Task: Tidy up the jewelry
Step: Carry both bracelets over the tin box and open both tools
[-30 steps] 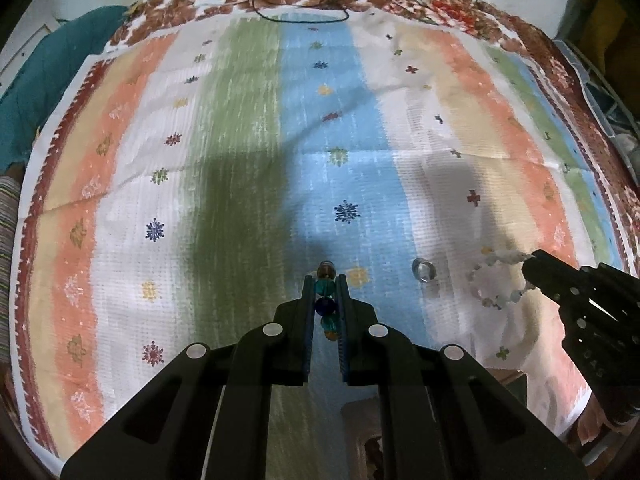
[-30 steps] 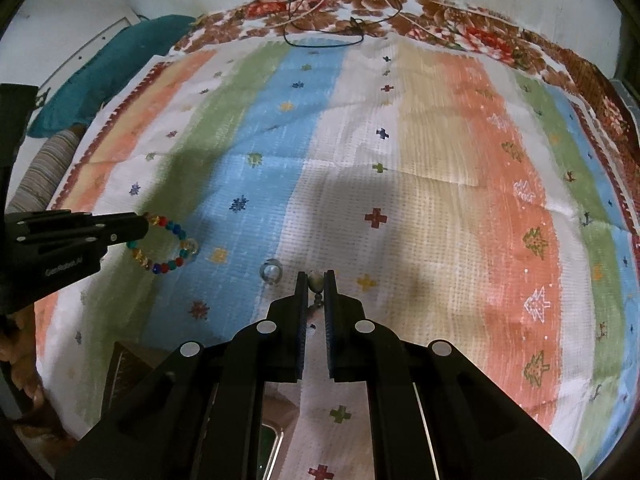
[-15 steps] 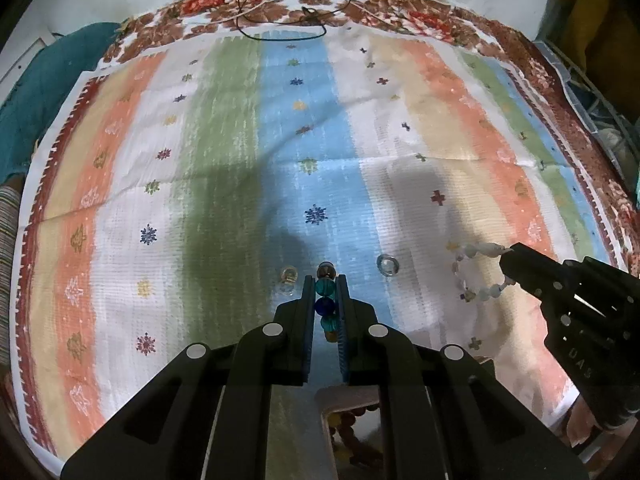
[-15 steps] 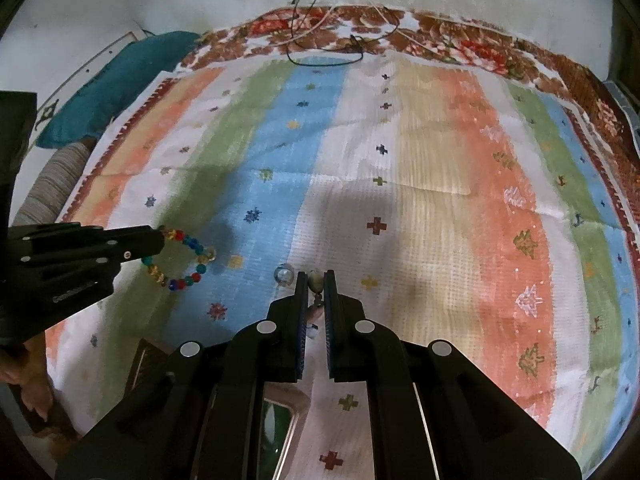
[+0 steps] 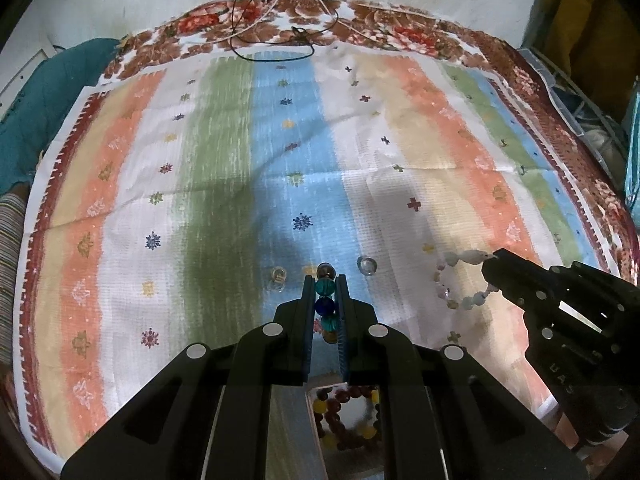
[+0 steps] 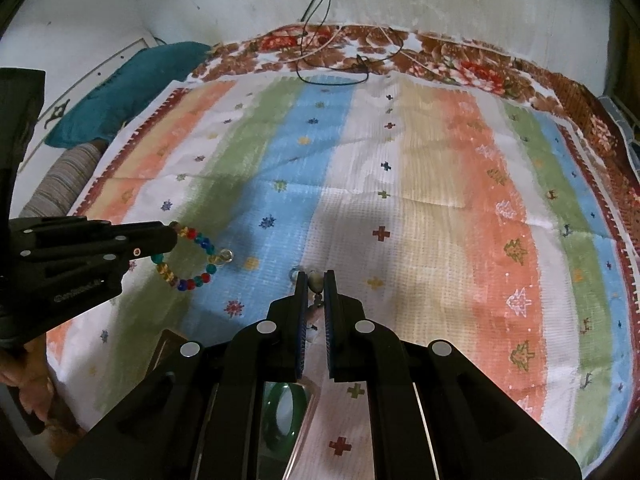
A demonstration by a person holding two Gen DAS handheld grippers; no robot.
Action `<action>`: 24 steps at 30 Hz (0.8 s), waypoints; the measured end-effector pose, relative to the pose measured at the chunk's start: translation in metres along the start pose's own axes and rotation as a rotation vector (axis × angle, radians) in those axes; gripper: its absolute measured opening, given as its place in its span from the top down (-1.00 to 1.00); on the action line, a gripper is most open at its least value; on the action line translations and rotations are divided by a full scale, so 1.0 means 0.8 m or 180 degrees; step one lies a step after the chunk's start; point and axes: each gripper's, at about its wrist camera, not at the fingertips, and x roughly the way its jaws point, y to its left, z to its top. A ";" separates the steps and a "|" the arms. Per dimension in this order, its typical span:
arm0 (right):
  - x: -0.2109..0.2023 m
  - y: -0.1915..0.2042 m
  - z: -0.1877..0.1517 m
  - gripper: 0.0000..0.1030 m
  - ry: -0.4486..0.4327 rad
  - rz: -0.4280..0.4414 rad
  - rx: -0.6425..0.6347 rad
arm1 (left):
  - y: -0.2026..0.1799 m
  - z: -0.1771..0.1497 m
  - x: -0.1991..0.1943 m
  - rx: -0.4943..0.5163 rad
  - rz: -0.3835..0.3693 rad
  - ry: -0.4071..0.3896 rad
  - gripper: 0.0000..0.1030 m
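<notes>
My left gripper (image 5: 325, 285) is shut on a multicoloured bead bracelet (image 5: 325, 288); its loop hangs off the fingers in the right wrist view (image 6: 191, 256). My right gripper (image 6: 316, 280) is shut on a pale bead bracelet (image 6: 316, 279), whose loop shows in the left wrist view (image 5: 460, 276). Both are held above the striped cloth (image 5: 240, 160). A clear ring (image 5: 367, 265) and a second small ring (image 5: 278, 274) lie on the cloth just ahead. A jewelry box compartment with red and yellow beads (image 5: 346, 412) sits below the left gripper; a green bangle (image 6: 284, 416) lies in the box below the right gripper.
Black and white cables (image 5: 276, 28) lie at the cloth's far edge by the wall. A teal cushion (image 6: 132, 92) and a striped pillow (image 6: 60, 184) are at the left. A rack with clutter (image 5: 580, 120) stands at the right.
Both grippers have drawn back and risen with their bracelets; more of the cloth and wall shows. The box and a second ring have come into view near the fingers.
</notes>
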 end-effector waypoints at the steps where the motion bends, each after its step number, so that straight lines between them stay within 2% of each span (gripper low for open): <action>1: -0.002 0.001 -0.001 0.83 -0.0006 0.0004 -0.0001 | -0.001 -0.001 -0.003 0.0008 -0.0006 -0.0016 0.82; 12: -0.033 0.007 -0.014 0.83 -0.0140 0.0037 -0.0028 | -0.012 -0.023 -0.043 0.0060 -0.0123 -0.0187 0.82; 24: -0.061 0.022 -0.036 0.83 -0.0226 0.0038 -0.0157 | -0.027 -0.052 -0.070 0.0200 -0.0143 -0.0276 0.82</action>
